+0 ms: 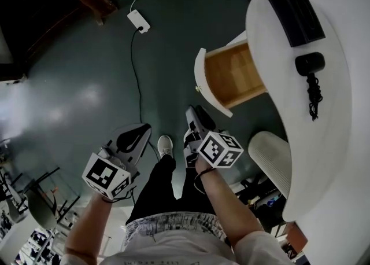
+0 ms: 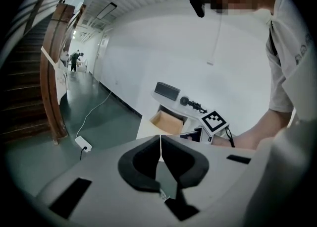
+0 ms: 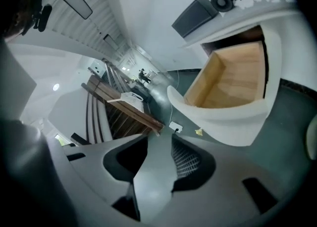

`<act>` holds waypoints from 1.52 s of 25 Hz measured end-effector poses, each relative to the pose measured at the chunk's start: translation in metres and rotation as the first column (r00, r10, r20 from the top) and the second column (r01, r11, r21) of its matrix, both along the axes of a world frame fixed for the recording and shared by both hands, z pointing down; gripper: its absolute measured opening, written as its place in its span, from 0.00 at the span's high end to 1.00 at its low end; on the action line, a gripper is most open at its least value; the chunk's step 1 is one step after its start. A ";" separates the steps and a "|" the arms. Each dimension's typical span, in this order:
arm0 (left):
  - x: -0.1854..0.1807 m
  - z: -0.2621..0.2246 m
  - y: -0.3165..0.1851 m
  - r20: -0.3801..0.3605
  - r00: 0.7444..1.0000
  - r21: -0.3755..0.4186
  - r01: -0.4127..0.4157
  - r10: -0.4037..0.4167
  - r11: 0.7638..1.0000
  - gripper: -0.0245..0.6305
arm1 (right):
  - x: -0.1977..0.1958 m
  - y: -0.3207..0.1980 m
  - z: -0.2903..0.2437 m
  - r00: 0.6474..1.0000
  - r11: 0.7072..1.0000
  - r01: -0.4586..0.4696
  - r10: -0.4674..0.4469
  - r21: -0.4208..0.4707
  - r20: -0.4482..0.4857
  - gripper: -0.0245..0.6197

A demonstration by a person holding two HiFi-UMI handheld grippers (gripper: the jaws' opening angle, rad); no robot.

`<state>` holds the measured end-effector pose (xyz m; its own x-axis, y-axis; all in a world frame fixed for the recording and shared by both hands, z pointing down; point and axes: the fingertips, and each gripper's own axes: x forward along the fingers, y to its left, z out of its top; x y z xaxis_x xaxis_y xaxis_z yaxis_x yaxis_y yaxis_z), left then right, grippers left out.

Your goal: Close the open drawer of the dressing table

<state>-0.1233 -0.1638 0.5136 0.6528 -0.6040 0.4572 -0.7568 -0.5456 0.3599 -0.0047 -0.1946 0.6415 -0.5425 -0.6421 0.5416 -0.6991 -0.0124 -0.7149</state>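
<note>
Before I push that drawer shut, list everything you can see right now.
dressing table: one, white, curved, at right
drawer: one, wood inside, white front, pulled open from the dressing table
box: one, black, on the dressing table
corded device: one, black, beside the box
power strip: one, white, on the floor
ribbed seat: one, white, next to the dressing table
left gripper: grey, fingers shut, empty
right gripper: grey, fingers open, empty, facing the drawer
</note>
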 end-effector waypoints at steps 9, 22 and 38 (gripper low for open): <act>0.008 0.061 0.007 0.030 0.997 -0.093 -0.068 0.071 0.993 0.93 | 0.012 -0.020 0.070 0.976 0.982 -0.180 0.186 -0.066 0.109 0.72; 0.009 0.116 0.007 0.056 0.987 -0.124 -0.140 0.148 0.982 0.93 | 0.021 -0.043 0.120 0.910 0.936 -0.346 0.352 -0.064 0.220 0.72; 0.002 0.145 0.011 0.076 0.983 -0.143 -0.157 0.169 0.977 0.93 | 0.019 -0.057 0.123 0.821 0.893 -0.446 0.433 -0.056 0.372 0.78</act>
